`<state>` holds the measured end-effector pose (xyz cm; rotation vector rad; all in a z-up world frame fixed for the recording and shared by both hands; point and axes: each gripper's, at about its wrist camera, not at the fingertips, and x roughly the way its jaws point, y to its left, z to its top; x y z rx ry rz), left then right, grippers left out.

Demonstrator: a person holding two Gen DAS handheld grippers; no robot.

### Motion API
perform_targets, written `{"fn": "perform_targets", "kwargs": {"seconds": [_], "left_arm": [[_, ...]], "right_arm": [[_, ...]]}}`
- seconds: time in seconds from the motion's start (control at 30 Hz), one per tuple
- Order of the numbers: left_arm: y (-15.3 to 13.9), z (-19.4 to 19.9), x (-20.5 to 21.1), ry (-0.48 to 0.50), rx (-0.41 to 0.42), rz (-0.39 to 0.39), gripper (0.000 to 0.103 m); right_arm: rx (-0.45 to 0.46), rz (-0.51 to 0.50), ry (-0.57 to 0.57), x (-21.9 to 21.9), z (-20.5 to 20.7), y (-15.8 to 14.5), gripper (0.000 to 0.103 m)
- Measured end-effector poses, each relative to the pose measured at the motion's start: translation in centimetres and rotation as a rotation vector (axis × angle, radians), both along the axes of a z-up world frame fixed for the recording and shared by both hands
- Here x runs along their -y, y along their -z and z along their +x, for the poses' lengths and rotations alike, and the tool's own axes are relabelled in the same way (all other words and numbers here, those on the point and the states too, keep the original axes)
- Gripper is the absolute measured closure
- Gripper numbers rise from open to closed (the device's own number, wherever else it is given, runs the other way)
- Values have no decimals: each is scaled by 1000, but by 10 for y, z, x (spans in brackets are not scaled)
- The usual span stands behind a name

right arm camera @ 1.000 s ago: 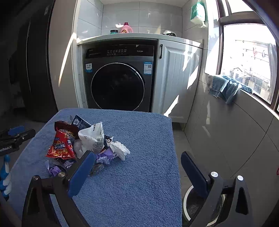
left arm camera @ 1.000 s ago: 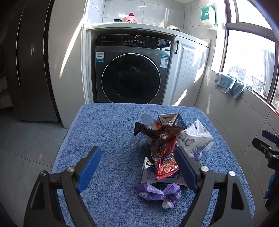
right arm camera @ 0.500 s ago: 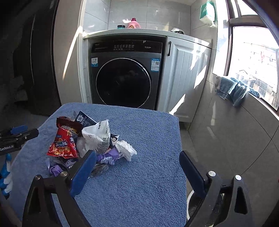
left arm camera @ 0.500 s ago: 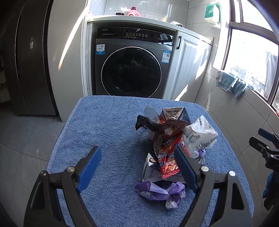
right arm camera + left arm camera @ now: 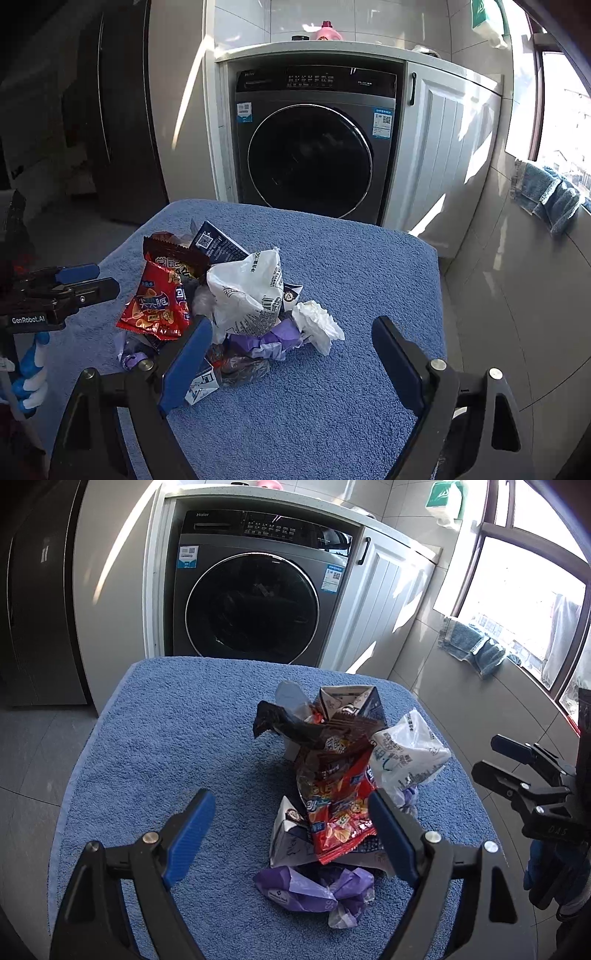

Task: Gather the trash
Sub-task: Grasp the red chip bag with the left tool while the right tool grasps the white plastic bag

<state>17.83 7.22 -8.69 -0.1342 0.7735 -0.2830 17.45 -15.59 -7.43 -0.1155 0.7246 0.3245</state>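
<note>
A pile of trash lies on a blue towel-covered table (image 5: 166, 738): a red snack bag (image 5: 332, 812), a dark brown wrapper (image 5: 291, 723), a white plastic bag (image 5: 402, 753), a dark blue carton (image 5: 351, 705), purple wrappers (image 5: 306, 886). In the right wrist view the red bag (image 5: 159, 299), white bag (image 5: 247, 291), a crumpled white tissue (image 5: 317, 321) and purple wrappers (image 5: 273, 339) show. My left gripper (image 5: 291, 830) is open and empty, just before the pile's near edge. My right gripper (image 5: 291, 354) is open and empty, near the tissue.
A washing machine (image 5: 255, 598) stands behind the table under a white counter, with a white cabinet (image 5: 384, 602) to its right. A window and a blue cloth (image 5: 472, 646) are at the right. The table's right edge (image 5: 439, 295) drops to the tiled floor.
Both grippers have moved forward toward the pile, which now looks larger and closer. Both have stayed open and empty. The trash has not moved.
</note>
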Motion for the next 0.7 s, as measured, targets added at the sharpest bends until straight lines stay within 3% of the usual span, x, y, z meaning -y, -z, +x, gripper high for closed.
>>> {"fn": "perform_targets", "kwargs": {"seconds": [0.07, 0.3, 0.37, 0.47, 0.5, 0.53, 0.57, 0.7], "left_arm": [[2, 5, 6, 16, -15, -2, 31], [2, 18, 24, 71, -25, 16, 40], [4, 24, 29, 87, -40, 26, 51], [8, 29, 34, 117, -71, 17, 65], [10, 30, 36, 122, -77, 21, 69], [11, 29, 38, 126, -82, 23, 78], [11, 28, 38, 128, -86, 20, 86], [6, 20, 35, 109, -75, 8, 94]], "right_arm": [[-12, 14, -24, -6, 11, 3, 15], [-77, 60, -66, -15, 43, 18, 18], [-103, 77, -77, -17, 50, 24, 21], [-136, 85, -85, -18, 58, 32, 31], [-144, 89, -87, -18, 59, 35, 41], [-151, 95, -88, -17, 59, 36, 51], [-151, 103, -91, -16, 58, 37, 52], [-135, 139, -109, -9, 50, 33, 67]]}}
